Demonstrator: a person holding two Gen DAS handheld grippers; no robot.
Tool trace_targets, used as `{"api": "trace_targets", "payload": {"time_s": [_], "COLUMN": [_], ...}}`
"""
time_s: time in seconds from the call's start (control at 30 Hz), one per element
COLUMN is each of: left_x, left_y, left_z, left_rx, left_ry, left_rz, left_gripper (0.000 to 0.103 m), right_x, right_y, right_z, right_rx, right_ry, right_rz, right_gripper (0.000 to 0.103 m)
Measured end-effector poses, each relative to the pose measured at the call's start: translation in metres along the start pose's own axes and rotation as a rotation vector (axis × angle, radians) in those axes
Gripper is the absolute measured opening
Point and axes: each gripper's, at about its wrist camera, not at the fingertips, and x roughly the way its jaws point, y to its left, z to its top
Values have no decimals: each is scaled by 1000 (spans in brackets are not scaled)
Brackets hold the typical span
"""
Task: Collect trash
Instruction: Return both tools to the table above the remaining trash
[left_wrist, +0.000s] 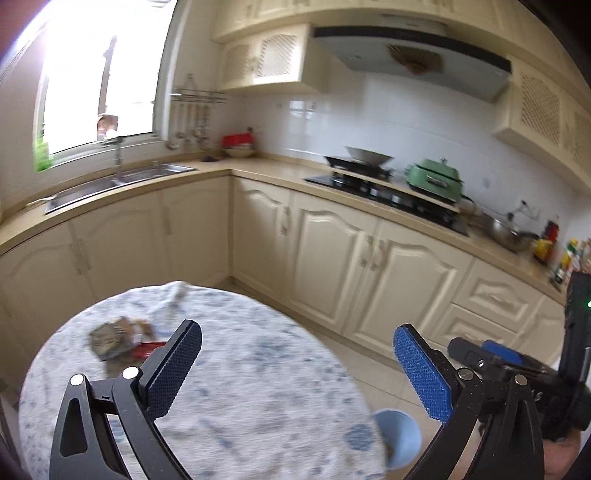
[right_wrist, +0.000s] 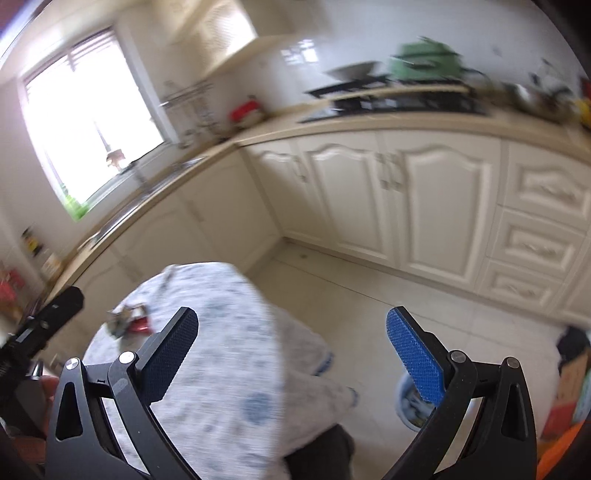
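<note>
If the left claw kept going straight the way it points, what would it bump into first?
Probably the round table with its patterned cloth; the open left claw hovers over it, tilted slightly down. Depth is unclear, so it might instead pass over toward the cabinets.

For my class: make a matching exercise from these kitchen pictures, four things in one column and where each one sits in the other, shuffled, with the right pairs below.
Things:
1. trash pile
2. blue bin
3. green pot
4. red item

Places:
A. on the counter, right of the stove
B. on the floor beside the table
C. in the counter corner near the sink
D. on the patterned tablecloth

Pairs: 1-D, 2-B, 3-A, 4-C
</note>
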Motion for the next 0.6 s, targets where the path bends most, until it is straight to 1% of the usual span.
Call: {"api": "trace_targets", "payload": {"time_s": [0.13, 0.27, 0.3, 0.43, 0.53, 0.6], "left_x": [-37, -55, -55, -56, -41, -28], "left_y": [49, 87, 90, 118, 137, 151], "left_z": [-17, -29, -26, -35, -39, -41], "left_rx": [-49, -80, -83, -96, -99, -100], "left_ry": [-19, -24, -21, -10, 19, 43], "left_rz": [85, 170, 183, 242, 265, 285], "left_gripper": [102, 102, 102, 102, 102, 102], "right_x": [14, 34, 40, 71, 97, 122], "right_y": [61, 119, 132, 181, 204, 216], "right_z": [0, -3, -5, -13, -21, -27], "right_rx": [-109, -219, -249, -361, -426, -458], "right_ry": [17, 51, 60, 105, 141, 177], "right_rz": [63, 132, 143, 197, 212, 222], "right_gripper": [103, 103, 103, 103, 103, 103]}}
